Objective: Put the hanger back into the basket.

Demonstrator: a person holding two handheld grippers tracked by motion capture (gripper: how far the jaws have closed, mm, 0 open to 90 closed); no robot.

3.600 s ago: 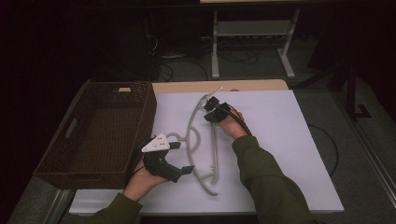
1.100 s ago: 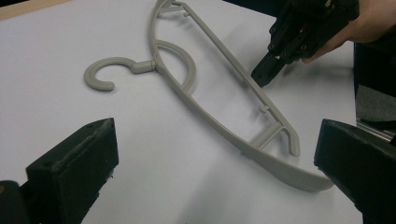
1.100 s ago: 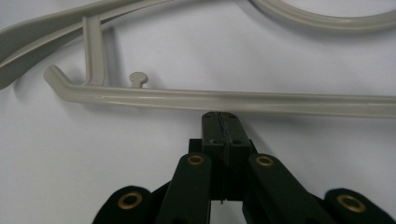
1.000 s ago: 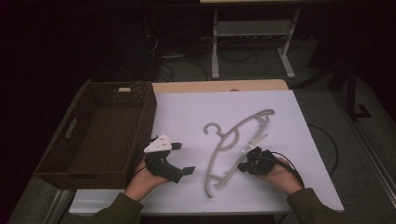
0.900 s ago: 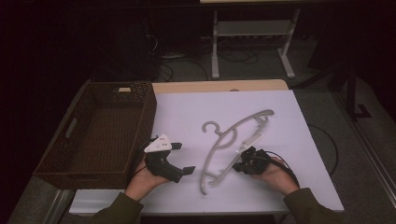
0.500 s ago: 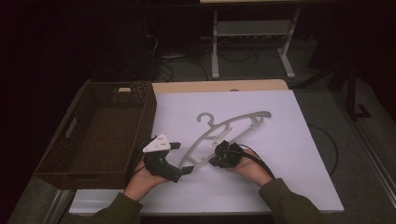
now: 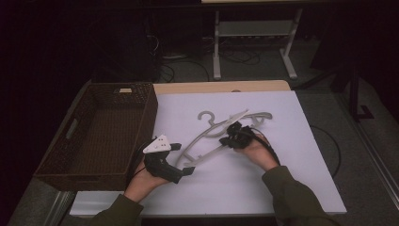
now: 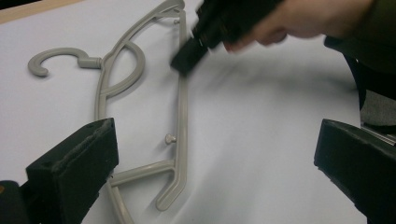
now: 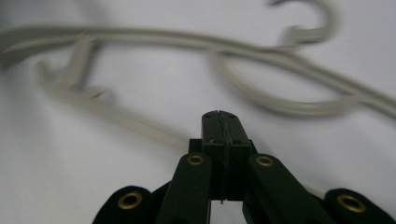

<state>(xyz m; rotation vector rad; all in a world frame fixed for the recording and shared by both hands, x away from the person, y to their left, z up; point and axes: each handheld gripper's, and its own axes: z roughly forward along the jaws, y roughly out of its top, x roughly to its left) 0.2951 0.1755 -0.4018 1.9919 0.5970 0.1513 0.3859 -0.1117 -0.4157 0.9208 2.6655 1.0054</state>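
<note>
Grey hanger point(image 7: 221, 136) on white table point(image 7: 291, 179). Dark brown woven basket point(image 7: 56, 162) at left edge. Black grippers, green sleeves.

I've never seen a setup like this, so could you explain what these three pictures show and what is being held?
A person sits at a white table with a hand-held two-jaw black gripper in each hand. One picture looks down from above; the other two come from cameras riding on the grippers. A grey plastic clothes hanger lies flat on the table beside an empty brown wicker basket. The right gripper has its jaws shut and touches the hanger's lower bar; whether the bar is pinched I cannot tell. The left gripper is open, its jaws on either side of the hanger's near end without gripping it.
</note>
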